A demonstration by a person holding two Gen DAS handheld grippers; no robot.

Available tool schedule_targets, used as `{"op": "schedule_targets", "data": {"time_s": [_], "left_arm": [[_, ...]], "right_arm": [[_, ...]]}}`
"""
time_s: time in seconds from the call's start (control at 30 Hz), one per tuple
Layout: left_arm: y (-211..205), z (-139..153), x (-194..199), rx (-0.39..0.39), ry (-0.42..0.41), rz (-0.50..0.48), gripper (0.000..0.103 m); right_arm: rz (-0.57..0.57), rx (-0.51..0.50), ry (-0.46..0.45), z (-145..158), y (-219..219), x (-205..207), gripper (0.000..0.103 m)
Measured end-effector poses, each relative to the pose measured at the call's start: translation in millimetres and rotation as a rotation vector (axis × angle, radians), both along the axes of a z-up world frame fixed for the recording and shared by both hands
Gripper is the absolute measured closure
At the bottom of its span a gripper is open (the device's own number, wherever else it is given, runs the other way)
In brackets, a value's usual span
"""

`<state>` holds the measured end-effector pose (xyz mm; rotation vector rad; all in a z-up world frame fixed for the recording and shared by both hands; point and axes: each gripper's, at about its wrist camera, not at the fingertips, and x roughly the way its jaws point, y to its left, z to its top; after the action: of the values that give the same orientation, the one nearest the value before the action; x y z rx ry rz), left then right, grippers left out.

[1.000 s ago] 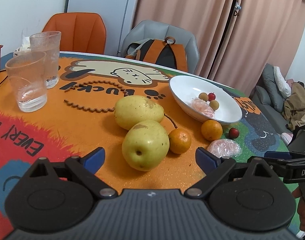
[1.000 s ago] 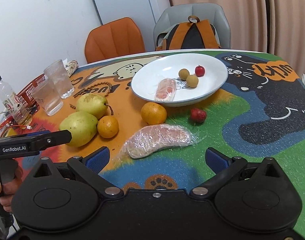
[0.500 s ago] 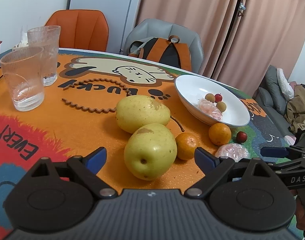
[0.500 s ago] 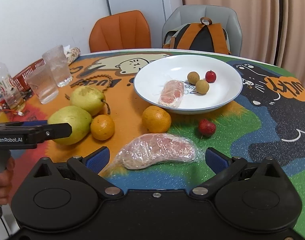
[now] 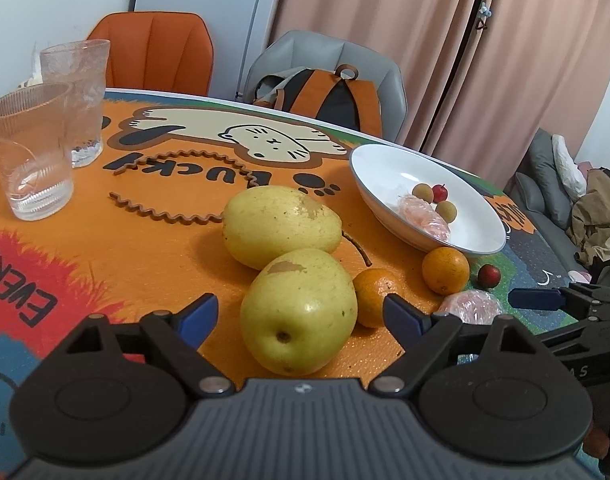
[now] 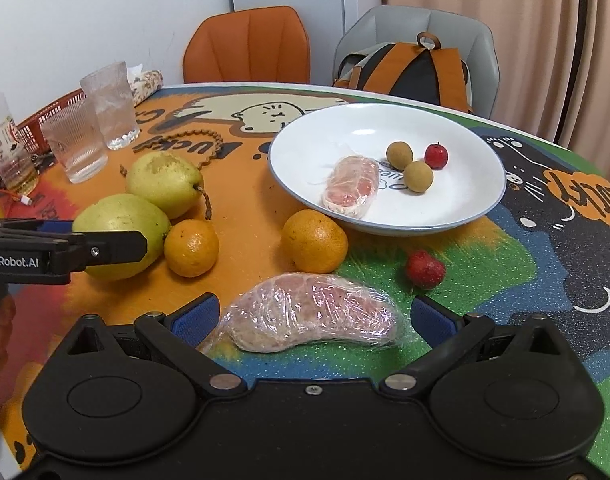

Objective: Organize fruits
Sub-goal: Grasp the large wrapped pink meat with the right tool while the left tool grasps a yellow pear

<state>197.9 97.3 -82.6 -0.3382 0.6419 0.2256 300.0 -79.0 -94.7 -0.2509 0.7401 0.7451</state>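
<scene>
1. We register that both tools have closed in on the fruit since a second ago: the near pear [image 5: 299, 312] fills more of the left wrist view, and the wrapped fruit piece [image 6: 311, 313] now sits between the right tool's fingers.
2. The left tool [image 5: 299, 314] stands wide with its jaws closing; the near pear lies between its pads, not yet pressed.
3. The right tool [image 6: 311, 318] stands wide around the wrapped fruit piece, with gaps on both sides.
4. We judge that both grasps are about to start and no fruit is lifted; the white plate [image 6: 457, 216] already carries a second wrapped piece, two brown fruits and a small red one.
5. The near pear lies on the counter [image 6: 505, 264] well left of the white plate, touching the far pear [image 5: 281, 226] and a small orange [image 5: 371, 296]. Its long axis runs toward the left tool, blossom end facing the camera.
6. The wrapped fruit piece lies in front of the white plate, just beyond a second orange [image 6: 313, 240]. Its long axis runs across the right tool's opening, so the pads would meet its ends.
</scene>
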Motion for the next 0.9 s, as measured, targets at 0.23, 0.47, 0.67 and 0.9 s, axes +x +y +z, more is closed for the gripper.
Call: {"op": "schedule_targets", "data": {"time_s": [0.23, 0.47, 0.67, 0.9], "left_arm": [[1.3, -2.6, 2.8, -0.003, -0.002, 0.004, 0.018], [2.0, -7.6, 9.1, -0.007, 0.015, 0.007, 0.020], [1.4, -8.5, 10.9, -0.014, -0.002, -0.003, 0.033], [1.1, -6.7, 8.3, -0.001, 0.006, -0.004, 0.042]], "right_arm": [[0.011, -0.008, 0.011, -6.3, 1.6, 5.3, 0.000], [0.043, -0.041, -0.008, -12.3, 11.0, 2.3, 0.000], [0.055, -0.059, -0.020, -16.7, 14.4, 3.3, 0.000], [0.060, -0.044, -0.026, -17.7, 12.1, 2.6, 0.005]]}}
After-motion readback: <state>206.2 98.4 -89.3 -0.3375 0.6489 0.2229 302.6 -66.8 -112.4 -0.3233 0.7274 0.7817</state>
